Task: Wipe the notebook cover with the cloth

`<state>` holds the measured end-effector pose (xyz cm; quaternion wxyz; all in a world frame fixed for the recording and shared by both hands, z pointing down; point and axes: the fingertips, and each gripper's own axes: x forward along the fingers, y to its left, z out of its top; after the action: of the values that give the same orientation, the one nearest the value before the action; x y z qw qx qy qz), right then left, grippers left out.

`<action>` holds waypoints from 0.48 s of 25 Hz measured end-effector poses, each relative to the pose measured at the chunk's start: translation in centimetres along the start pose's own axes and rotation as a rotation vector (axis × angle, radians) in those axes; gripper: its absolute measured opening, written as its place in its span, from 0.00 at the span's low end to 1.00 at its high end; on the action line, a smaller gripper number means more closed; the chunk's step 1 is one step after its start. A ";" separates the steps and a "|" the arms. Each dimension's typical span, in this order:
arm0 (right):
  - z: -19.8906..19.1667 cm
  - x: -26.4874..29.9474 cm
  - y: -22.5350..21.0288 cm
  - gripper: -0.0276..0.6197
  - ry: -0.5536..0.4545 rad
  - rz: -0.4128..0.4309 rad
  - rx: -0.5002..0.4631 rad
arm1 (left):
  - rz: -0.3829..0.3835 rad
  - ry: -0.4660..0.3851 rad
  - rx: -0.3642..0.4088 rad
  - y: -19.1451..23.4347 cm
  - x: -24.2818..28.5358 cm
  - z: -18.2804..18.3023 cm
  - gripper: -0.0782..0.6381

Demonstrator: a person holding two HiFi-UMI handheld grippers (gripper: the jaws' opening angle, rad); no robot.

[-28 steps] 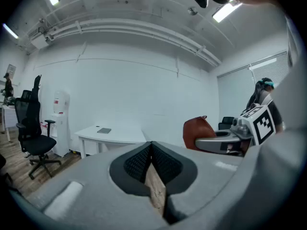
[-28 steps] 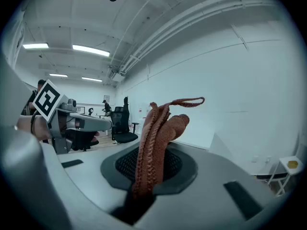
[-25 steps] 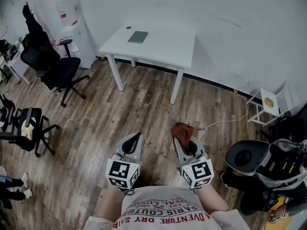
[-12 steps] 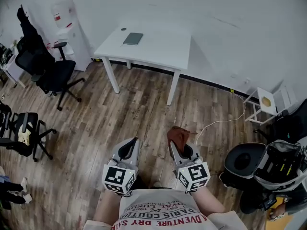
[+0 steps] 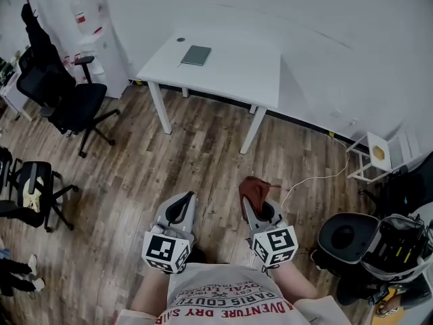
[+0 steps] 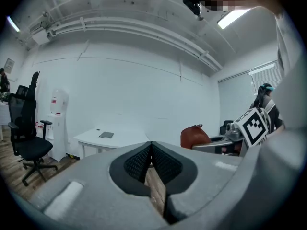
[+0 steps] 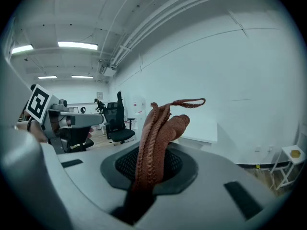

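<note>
A dark grey notebook [image 5: 196,55] lies flat on a white table [image 5: 230,73] far ahead by the wall; the left gripper view shows the notebook [image 6: 106,135] small on that table [image 6: 120,139]. My right gripper [image 5: 252,202] is shut on a rust-brown cloth [image 5: 255,189], which sticks up out of the jaws as a bunched fold [image 7: 156,138]. My left gripper [image 5: 184,202] is shut with nothing in it, its pads touching at the tips [image 6: 151,145]. Both grippers hang close to my body over the wood floor, well short of the table.
A black office chair [image 5: 64,93] and a white water dispenser [image 5: 95,39] stand left of the table. More chairs [image 5: 27,188] are at the left edge. A white cable [image 5: 318,171] runs across the floor toward a small white stand [image 5: 379,156]. Dark bags [image 5: 379,239] sit at the right.
The view has shifted slightly; the table sits a little further right and lower in frame than half a second ago. Both grippers keep their pose, the cloth still in the right one.
</note>
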<state>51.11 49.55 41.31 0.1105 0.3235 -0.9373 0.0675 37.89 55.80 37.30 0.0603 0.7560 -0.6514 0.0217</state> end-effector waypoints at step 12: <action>4.5 15.6 4.5 0.15 -0.004 -0.050 0.006 | -0.021 -0.023 0.028 16.9 4.0 3.1 0.12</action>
<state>35.61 42.99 40.64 0.1092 0.3471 -0.9290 0.0668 21.62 49.09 35.70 0.0427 0.7639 -0.6436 0.0216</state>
